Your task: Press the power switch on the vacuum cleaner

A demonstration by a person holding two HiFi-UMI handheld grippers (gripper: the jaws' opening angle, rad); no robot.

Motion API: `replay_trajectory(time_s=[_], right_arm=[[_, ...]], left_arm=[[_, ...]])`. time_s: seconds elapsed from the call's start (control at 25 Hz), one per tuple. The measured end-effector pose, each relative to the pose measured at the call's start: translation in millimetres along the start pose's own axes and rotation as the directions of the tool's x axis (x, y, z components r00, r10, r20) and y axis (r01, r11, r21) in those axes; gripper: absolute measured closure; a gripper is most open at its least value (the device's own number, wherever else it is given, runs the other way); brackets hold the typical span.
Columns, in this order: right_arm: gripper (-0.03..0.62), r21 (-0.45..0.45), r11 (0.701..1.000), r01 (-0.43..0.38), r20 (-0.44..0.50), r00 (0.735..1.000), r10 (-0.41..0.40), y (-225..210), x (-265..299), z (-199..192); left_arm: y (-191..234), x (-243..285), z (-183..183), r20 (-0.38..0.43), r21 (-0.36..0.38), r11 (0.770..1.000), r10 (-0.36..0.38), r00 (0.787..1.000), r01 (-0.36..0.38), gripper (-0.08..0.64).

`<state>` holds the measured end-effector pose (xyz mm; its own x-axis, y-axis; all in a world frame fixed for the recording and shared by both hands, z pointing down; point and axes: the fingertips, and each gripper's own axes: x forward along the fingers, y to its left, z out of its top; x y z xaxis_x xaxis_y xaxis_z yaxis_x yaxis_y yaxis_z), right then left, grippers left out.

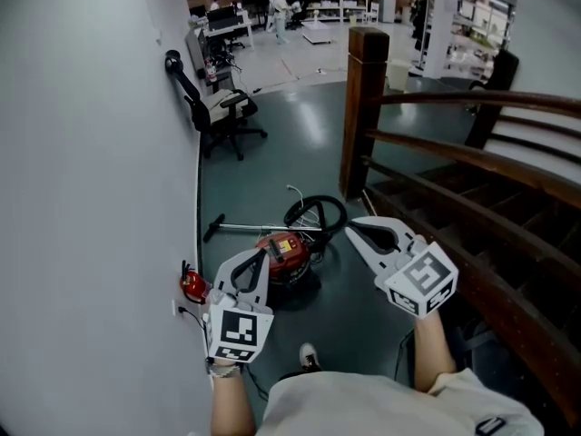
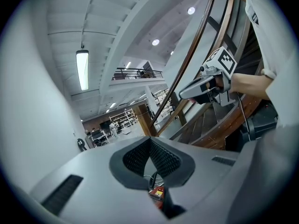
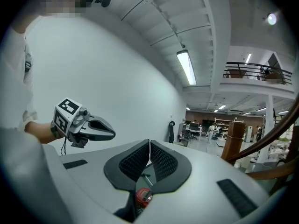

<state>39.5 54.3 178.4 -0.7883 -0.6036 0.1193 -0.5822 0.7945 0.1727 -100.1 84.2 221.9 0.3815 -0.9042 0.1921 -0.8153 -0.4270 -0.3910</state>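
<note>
On the floor below me, at the centre of the head view, lies the red vacuum cleaner [image 1: 286, 254]. Its black hose [image 1: 315, 214] is coiled at its 1 o'clock and its wand [image 1: 259, 229] runs off toward 9 o'clock. The power switch cannot be made out at this range.

My left gripper [image 1: 264, 253] hangs at the cleaner's 9 o'clock and my right gripper [image 1: 349, 232] at its 3 o'clock. Both appear to be held well above it, and neither is in contact. Each gripper's own view shows its jaws meeting at the tips with nothing between them.

Assessment: this is the approach step, and the press is not yet made. The next move calls for lowering one closed tip to the body, finding the switch, and pressing squarely. A wall stands at 9 o'clock and a wooden stair rail [image 1: 472, 157] at 3 o'clock.
</note>
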Motion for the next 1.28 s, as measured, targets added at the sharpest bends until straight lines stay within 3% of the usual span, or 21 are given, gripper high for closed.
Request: replay_trajectory(time_s=[0.48, 1.28], right_arm=[[0.562, -0.038, 0.999, 0.011, -0.029, 0.999, -0.012, 2, 58, 0], [0.563, -0.047, 0.998, -0.03, -0.101, 0.995, 0.025, -7, 105, -22]], left_arm=[[46, 18, -18, 0.011, 0.0, 1.0, -0.026, 1.0, 0.026, 0.558], [74, 54, -42, -0.009, -0.023, 0.999, -0.041, 0.999, 0.041, 0.558]])
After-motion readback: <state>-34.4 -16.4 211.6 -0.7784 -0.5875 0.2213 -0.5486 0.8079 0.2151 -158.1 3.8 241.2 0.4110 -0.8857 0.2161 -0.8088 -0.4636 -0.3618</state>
